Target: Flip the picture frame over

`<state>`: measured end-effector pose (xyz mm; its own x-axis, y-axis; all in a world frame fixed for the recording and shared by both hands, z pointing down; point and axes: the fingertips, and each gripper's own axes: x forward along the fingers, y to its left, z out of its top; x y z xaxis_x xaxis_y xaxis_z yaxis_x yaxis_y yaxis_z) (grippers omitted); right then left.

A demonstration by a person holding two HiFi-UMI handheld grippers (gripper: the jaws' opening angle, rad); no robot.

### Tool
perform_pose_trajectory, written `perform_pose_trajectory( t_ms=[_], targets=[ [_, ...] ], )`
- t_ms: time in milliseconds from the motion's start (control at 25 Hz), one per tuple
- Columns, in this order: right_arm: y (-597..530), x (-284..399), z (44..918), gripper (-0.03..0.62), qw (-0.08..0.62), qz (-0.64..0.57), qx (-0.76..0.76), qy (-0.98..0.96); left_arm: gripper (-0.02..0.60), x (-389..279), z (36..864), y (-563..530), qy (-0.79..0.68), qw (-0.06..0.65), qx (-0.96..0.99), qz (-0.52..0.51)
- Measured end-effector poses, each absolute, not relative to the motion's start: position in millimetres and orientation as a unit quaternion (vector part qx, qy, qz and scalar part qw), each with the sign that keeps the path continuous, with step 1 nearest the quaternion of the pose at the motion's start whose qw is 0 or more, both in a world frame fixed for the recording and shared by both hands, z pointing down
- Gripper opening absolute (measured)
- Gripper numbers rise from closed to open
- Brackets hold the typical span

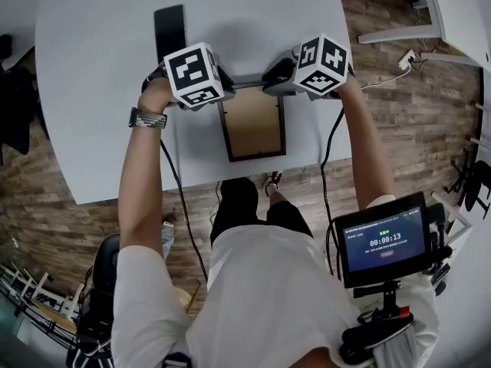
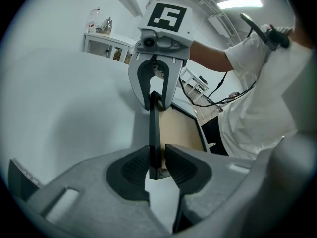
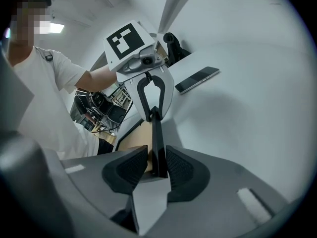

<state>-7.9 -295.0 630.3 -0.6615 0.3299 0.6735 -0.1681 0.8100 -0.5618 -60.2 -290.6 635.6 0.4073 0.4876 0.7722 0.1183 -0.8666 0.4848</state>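
Counter [image 1: 92,90]: broad, pale, mostly bare. A dark flat slab, phone-like [image 1: 170,29], lies at its far side, well apart from the work.

Picture frame [image 1: 253,125]: lies near the counter's near edge, in front of the person, with the brown backing board up and a dark border round it. It looks flat or close to flat on the counter.

Left gripper [image 2: 157,167]: at the frame's far rail, left end. The rail stands between the pads. One pad is at the rail, and a gap shows on the other side, so the jaws are parted and not clamping.

Right gripper [image 3: 156,165]: same rail, right end. The rail stands between the pads with slack beside it, jaws parted, no grip.

Step in hand, as judged: the backing faces up, so the turn-over looks done and this is the set-down and let-go.

Next move calls for: drawing both grippers back off the rail together, without dragging it. If one pad catches, the frame could skew or slide toward the near edge.
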Motion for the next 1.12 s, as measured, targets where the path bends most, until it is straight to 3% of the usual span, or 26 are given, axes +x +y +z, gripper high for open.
perform_pose_trajectory(
  t_ms=[480,1120],
  targets=[
    [-279,-5,645,0.126,0.411,0.317,-0.049,-0.853,0.098,-57,651,-275,0.198,0.200,0.792,0.542],
    [-277,0,660,0.101,0.433,0.294,-0.005,-0.852,0.112,-53,663,-274,0.182,0.146,0.802,0.551]
  ],
)
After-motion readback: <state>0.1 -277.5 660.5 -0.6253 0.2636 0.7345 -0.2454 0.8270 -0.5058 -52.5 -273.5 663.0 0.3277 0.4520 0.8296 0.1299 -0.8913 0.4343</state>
